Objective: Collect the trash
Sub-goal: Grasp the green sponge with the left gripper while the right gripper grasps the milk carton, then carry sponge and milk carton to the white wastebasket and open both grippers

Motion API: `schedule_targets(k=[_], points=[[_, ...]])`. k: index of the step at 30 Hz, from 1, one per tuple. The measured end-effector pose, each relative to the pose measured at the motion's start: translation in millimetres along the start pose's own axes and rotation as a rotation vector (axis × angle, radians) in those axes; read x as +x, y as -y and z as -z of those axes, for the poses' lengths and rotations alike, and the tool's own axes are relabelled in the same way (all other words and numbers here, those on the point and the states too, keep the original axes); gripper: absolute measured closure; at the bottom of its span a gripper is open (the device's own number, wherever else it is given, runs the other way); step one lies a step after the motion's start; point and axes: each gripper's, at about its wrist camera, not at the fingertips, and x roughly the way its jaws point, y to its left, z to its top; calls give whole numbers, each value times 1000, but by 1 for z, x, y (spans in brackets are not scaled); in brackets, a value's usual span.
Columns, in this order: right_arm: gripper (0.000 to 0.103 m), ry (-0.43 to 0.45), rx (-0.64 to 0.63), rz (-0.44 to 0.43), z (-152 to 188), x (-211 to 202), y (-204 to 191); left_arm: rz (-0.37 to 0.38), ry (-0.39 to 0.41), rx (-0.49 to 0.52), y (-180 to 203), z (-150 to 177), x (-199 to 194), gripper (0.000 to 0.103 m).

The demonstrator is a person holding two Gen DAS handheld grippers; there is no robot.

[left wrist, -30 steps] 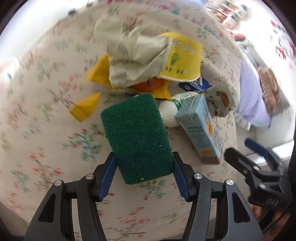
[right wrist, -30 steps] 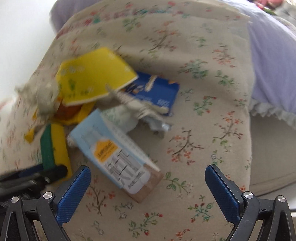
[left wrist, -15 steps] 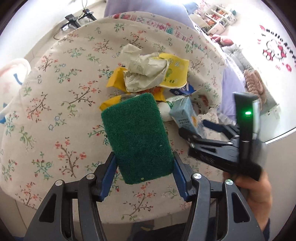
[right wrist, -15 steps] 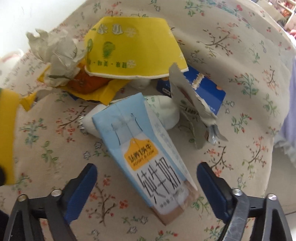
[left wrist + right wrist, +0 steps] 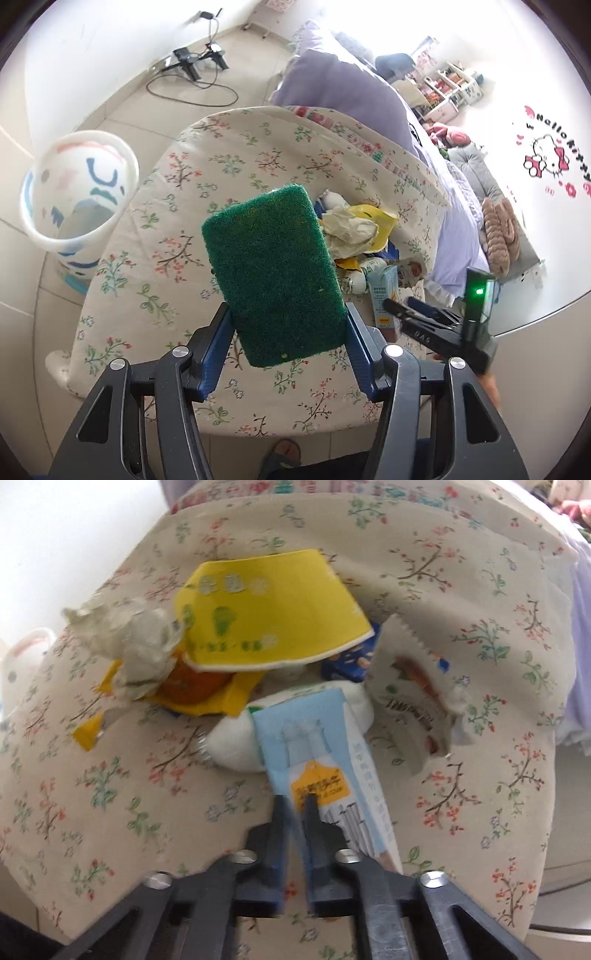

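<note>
While the left wrist view looks down over the floral cushion (image 5: 236,173), the left gripper (image 5: 288,325) has its blue pads clamped on the lower sides of a green scouring sponge (image 5: 275,275), which stands up and hides the cloth behind it. A white bin (image 5: 79,195) stands on the floor beside the cushion, blurred and with its base cut off by the cushion's edge. Trash lies piled past the sponge; the right gripper (image 5: 397,306) reaches toward a pale blue carton (image 5: 384,295), its tips too small to read.

From the right wrist view, the right gripper (image 5: 295,801) is closing, smeared by motion, on the left edge of the carton (image 5: 321,760); whether the pads already press cannot be told. A yellow paper cup (image 5: 269,616), crumpled paper (image 5: 129,646) and torn wrapper (image 5: 410,686) crowd behind, half covering a white bottle (image 5: 236,742).
</note>
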Motion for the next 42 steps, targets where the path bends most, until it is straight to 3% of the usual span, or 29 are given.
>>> schedule_targets(k=[2,4,5,7,9,16,19,22,23,27,36,39,42], points=[[14,2,4,50,0,4,3,3,4,-6,-5,-2,-3,42],[21,-9,-14,30,-2,15,-2,6,10,-12,-9,-3,-5,42],[35,-39,-13,34,-3,24,-5,11,12,-15,-10,-4,-7,42],[37,-51,-40,84,-3,28,-11,20,21,-19,-10,-6,-14,42],[39,-44,-7,28,-4,22,-15,17,30,-28,-14,-12,-16,42],[39,136,109,-14,-3,-43,-29,-7,60,-117,-58,-43,-39,42],[39,233,99,-87,2,-68,-41,-87,100,-162,-88,-63,-42,42],[39,305,43,-183,-7,-81,-77,-192,122,-201,-114,-76,-34,42],[39,317,23,-218,-13,-80,-92,-192,117,-218,-120,-79,-30,42],[39,292,-41,-330,-40,-59,-150,-148,99,-319,-151,-89,-21,42],[39,224,-89,-554,-94,0,-262,-212,146,-398,-205,-110,-21,41],[38,195,-69,-607,-106,22,-289,-179,138,-440,-218,-110,-18,35],[38,162,-45,-637,-119,43,-309,-205,119,-464,-222,-110,-18,26]])
